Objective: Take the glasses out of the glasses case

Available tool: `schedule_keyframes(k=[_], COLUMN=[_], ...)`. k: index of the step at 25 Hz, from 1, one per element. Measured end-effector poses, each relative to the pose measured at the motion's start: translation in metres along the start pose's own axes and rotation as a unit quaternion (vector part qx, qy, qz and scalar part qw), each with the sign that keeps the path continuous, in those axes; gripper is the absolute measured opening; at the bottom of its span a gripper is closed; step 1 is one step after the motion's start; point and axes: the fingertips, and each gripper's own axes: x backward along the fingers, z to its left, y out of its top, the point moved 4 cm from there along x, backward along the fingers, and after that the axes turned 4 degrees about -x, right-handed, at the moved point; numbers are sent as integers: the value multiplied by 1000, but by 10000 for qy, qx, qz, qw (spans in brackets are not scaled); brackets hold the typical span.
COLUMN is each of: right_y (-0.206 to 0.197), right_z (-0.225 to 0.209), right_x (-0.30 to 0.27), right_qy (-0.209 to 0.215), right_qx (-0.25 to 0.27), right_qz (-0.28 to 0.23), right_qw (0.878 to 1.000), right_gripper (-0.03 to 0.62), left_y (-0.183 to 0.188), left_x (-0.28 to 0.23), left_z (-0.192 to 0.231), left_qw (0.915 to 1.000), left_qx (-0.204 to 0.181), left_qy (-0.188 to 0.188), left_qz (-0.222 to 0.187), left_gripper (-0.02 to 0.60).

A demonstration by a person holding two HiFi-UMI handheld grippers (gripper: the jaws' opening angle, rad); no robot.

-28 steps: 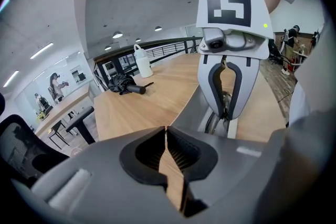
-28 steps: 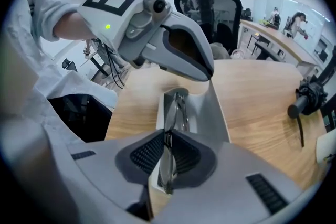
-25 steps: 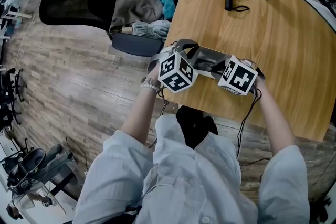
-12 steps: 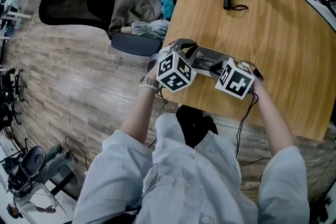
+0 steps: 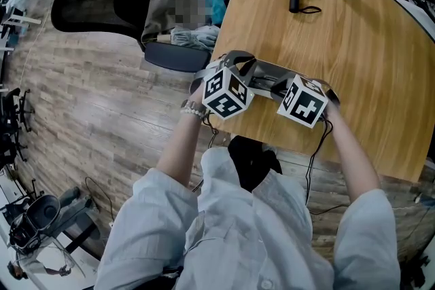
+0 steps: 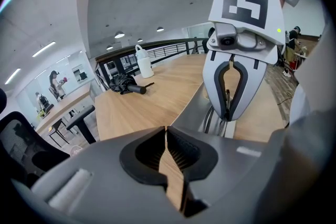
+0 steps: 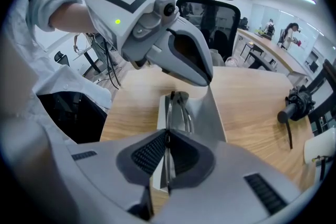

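**Two grippers set, and the right one has the glasses**

Both grippers meet at the open glasses case, which lies near the front edge of the table. The left gripper is clamped on the case's raised lid and appears to steady it. The jaws of the right gripper have just been closing and now pinch the thin dark frame of the glasses, which lie inside the case. The grasp looks made. The lift out of the case has not yet begun and seems the next step.
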Motion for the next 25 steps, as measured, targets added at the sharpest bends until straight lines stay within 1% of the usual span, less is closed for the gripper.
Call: schedule_keyframes(k=[12,21,25], right_y=[1,2,-5], right_z=[2,6,5], right_x=[15,39,52], right_qy=[-129,-133,-237], right_qx=[30,0,-3], right_qz=[-108,-276,-262], right_qw=[9999,9995,9994], right_gripper=[18,18,18], left_y=[0,0,-1], left_x=[0,1,1], left_z=[-1,-2,-3], left_qw=[10000,10000,10000], left_qx=[-37,-38,-44], left_qy=[21,43,49], left_qz=[14,64,69], left_gripper=[18,18,18])
